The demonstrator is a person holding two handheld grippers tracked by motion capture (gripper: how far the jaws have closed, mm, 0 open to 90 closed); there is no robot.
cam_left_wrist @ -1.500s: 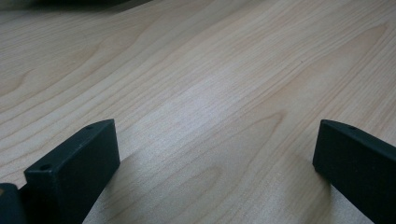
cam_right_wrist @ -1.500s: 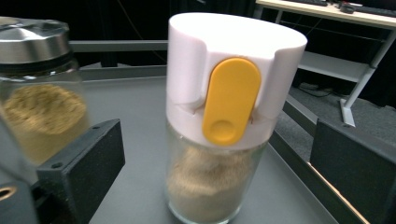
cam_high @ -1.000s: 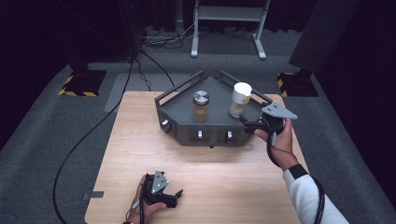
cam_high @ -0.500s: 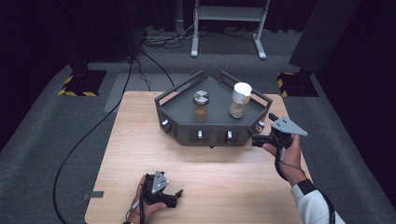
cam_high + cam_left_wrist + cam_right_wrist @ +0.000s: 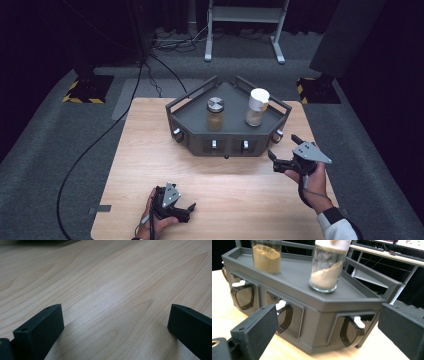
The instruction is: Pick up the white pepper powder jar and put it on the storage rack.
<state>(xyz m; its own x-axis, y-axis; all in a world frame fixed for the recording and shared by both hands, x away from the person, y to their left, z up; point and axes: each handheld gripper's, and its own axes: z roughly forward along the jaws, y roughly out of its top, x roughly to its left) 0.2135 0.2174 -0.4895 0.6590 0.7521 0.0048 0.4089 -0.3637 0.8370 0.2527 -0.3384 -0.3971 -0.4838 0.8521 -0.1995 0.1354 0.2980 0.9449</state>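
pale wooden table point(image 5: 150, 150) carries a dark grey angular spice rack point(image 5: 227, 135) with a white-lidded glass jar of beige powder point(image 5: 257, 107) on top. right gripper point(image 5: 284, 151), jaws wide apart and empty, hovers just beside the rack's right corner. left gripper point(image 5: 186, 210) rests spread near the front edge.

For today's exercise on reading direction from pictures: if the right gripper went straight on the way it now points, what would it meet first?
Most likely the dark grey rack: the right gripper, jaws open, faces its side wall with the hanging scoops, below the white-lidded jar. Exact depth is unclear.
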